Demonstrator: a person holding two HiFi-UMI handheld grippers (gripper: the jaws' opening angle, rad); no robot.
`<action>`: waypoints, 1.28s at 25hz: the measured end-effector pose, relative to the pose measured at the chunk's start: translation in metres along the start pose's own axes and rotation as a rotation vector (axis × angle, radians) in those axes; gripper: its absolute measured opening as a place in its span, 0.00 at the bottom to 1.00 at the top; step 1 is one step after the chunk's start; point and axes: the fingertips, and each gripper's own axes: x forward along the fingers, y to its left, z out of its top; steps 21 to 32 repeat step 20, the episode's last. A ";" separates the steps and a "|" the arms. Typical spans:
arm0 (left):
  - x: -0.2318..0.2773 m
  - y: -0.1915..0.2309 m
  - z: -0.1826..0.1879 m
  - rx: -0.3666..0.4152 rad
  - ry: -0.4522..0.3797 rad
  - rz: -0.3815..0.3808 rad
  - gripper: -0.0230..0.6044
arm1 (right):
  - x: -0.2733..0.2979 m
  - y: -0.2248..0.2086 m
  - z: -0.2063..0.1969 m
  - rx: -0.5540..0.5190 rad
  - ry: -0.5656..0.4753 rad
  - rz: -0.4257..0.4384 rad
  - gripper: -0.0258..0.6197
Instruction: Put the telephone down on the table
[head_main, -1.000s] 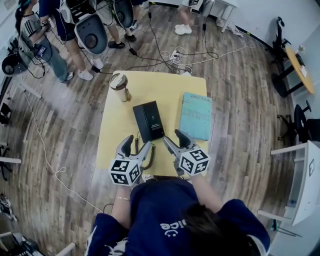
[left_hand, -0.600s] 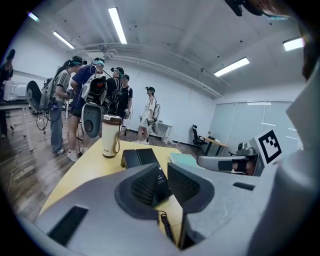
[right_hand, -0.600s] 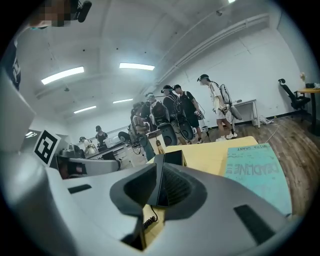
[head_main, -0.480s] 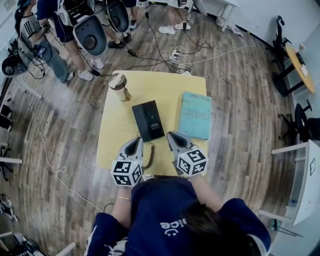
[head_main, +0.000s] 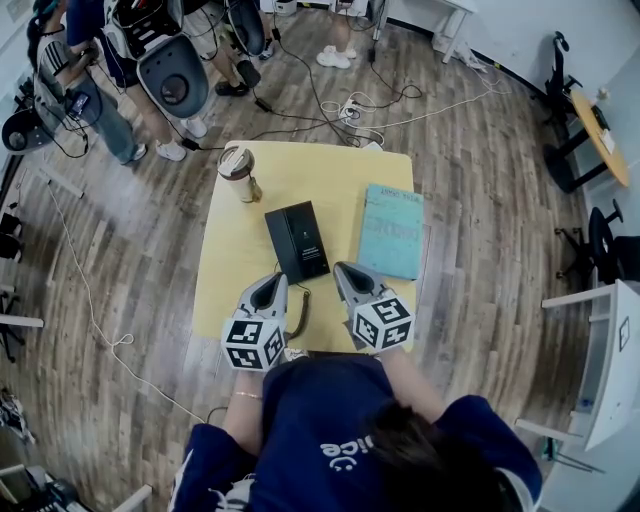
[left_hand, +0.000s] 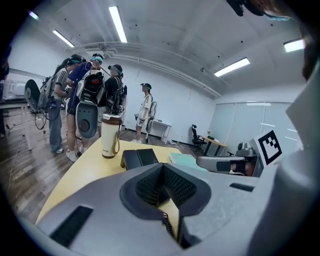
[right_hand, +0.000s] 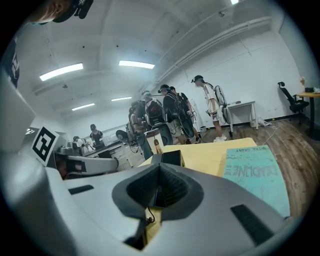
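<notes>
Both tools have just closed: a second ago their jaws stood wide apart, and now each pair meets tip to tip with nothing between them. Otherwise they sit where they were. Seen from the head view, the left tool (head_main: 270, 286) and right tool (head_main: 347, 272) hover side by side over the near edge of the yellow table (head_main: 305, 170), pointing away from the person and slightly downward. Just beyond their tips, the black telephone (head_main: 297, 241) lies flat on the middle of the table, touched by neither tool. Its coiled cord (head_main: 300, 310) runs back along the tabletop between the two tools. To the right of the telephone lies a teal book (head_main: 392, 231), closed and flat. At the far left corner stands a tumbler (head_main: 238, 172), upright, its lid on, so its contents cannot be seen. Beyond the table, several people (head_main: 60, 75) stand on a wooden floor (head_main: 480, 200) strewn with cables (head_main: 330, 100).
</notes>
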 end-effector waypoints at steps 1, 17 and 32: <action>0.000 0.000 -0.001 0.001 0.002 -0.001 0.04 | 0.000 0.000 -0.002 -0.003 0.005 -0.005 0.05; 0.001 -0.005 0.003 0.010 0.000 -0.018 0.04 | -0.002 0.003 -0.002 -0.014 0.016 -0.016 0.05; 0.001 -0.004 0.000 0.013 0.005 -0.023 0.04 | -0.001 0.004 -0.005 -0.006 0.017 -0.018 0.05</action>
